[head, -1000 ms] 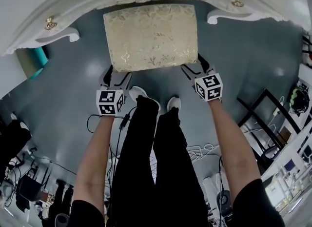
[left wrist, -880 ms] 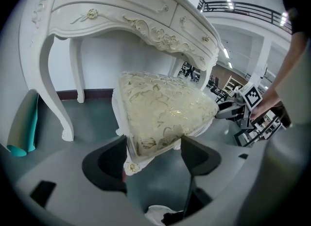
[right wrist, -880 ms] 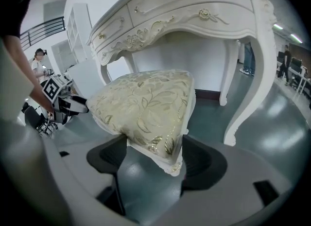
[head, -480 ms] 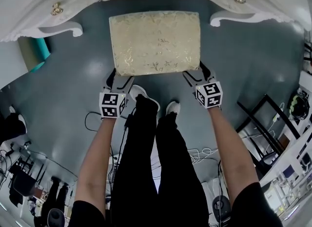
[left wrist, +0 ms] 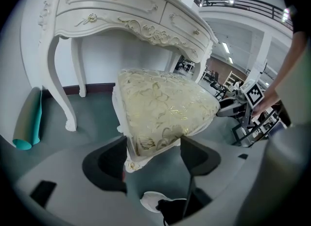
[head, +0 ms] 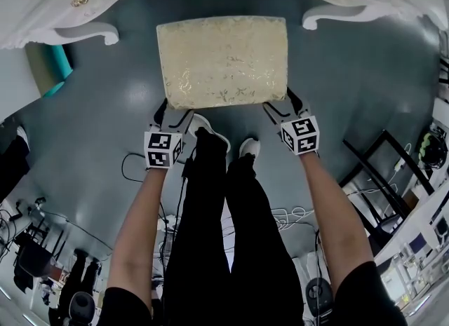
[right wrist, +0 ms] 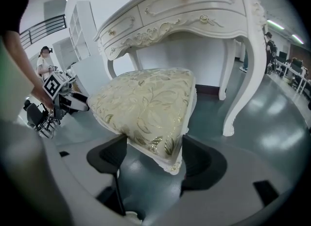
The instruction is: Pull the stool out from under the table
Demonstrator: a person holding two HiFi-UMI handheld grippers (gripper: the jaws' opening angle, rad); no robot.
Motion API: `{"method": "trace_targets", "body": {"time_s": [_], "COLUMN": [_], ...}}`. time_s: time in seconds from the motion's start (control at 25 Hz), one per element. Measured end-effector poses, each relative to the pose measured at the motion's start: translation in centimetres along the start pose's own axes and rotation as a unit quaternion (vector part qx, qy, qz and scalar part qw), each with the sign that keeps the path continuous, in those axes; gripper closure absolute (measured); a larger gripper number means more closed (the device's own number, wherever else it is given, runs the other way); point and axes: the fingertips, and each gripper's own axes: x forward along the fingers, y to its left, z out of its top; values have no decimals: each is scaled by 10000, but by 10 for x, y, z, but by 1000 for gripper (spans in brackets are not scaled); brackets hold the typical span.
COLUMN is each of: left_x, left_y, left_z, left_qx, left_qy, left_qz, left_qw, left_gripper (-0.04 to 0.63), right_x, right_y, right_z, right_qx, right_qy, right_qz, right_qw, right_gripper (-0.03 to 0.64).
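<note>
stool (head: 223, 58) stands on the grey floor (head: 105, 121) in front of the white table (head: 42, 16), and in the head view a strip of floor shows between the seat's far edge and the table front, so it looks basically out from under already. left gripper (head: 172, 112) is clamped on the near left corner of the seat: in the left gripper view its jaws sit either side of that corner, pressed on cushion edge and frame. right gripper (head: 282, 104) does the same on the near right corner, jaws closed against the cushion and white frame. Holding both near corners makes sense, it keeps the pull even so the stool comes straight back without twisting into the table legs. The person's shoes (head: 200, 130) are just behind the near edge, so little room is left to drag. Judging the pull nearly finished, next is probably letting go
</note>
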Motion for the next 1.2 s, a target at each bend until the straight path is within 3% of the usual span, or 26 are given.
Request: {"method": "trace_targets", "body": {"time_s": [0.8, 1.2], "left_x": [-23, -34], "left_y": [-20, -40], "left_z": [-51, -62], "left_qx": [-36, 47], "left_qy": [228, 124], "left_qz": [151, 170], "left_qw": [9996, 9998], "left_gripper": [244, 245], "right_x": [-19, -31], "right_y": [27, 34], "right_z": [-43, -61], "right_qx": [-60, -115], "right_qy": [130, 216], "right_qz": [17, -58], "right_qw": [9999, 9997], "right_gripper": [253, 253]}}
